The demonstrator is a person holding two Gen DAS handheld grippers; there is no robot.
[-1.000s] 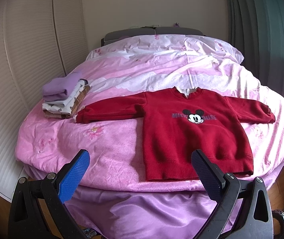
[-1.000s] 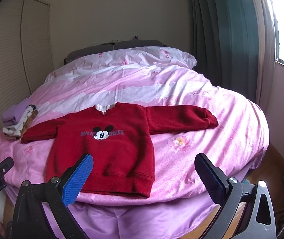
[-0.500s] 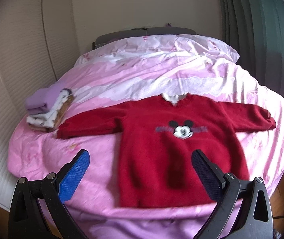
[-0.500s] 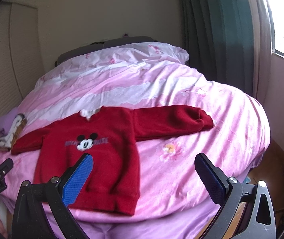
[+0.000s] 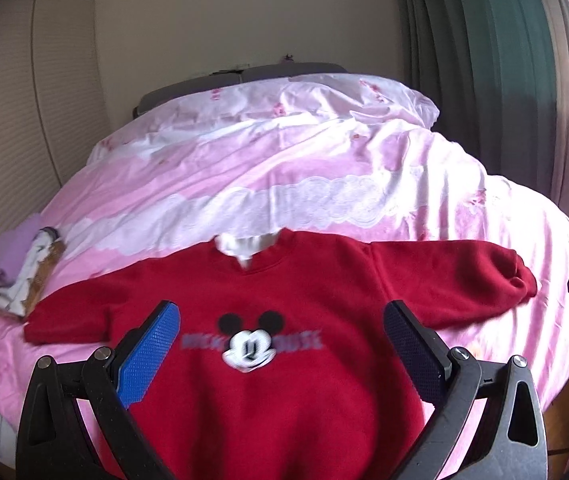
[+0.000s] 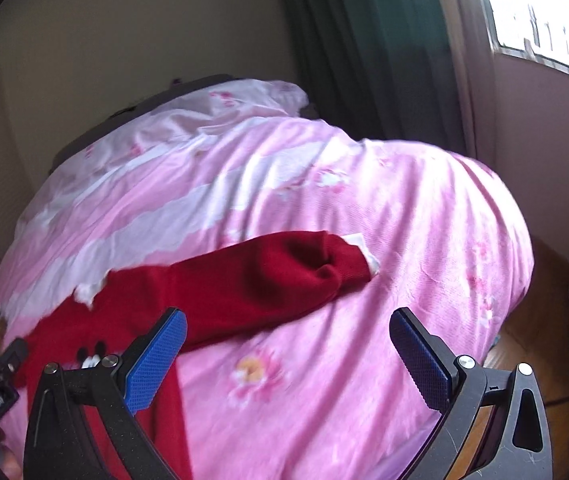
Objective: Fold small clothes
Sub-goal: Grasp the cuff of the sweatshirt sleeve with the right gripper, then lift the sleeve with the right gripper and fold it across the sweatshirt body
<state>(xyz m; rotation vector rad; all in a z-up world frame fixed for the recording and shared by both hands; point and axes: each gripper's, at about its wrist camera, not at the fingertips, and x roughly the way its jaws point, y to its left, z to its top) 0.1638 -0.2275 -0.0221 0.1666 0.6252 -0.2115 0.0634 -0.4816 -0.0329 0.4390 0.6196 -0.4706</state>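
Red sweater (image 5: 284, 320) with a cartoon mouse face on its chest lies flat and face up on the near part of the bed (image 5: 284, 184), sleeves spread out to either side and a white collar showing at the neck. At the far left edge of the bed, just beyond the end of the left sleeve, sits a small stack of folded clothes (image 5: 16, 268), lilac on top with patterned white and brown pieces beneath.

Over the sweater's body the left gripper (image 5: 282, 354) hangs with its blue-padded fingers (image 5: 148, 356) spread wide, one on each side of the printed face, holding nothing; whether the pads touch the fabric cannot be told.

Further right, the sweater's right sleeve (image 6: 268, 276) stretches across the pink duvet, its cuff bunched and a bit of white lining poking out at the end. The right gripper (image 6: 288, 356) is released too, jaws wide apart and empty, its left pad over the sleeve near the armpit and its right pad over bare pink bedding near the bed's right side. A dark green curtain (image 6: 364, 40) hangs beyond the bed on the right, next to a bright window (image 6: 544, 12).
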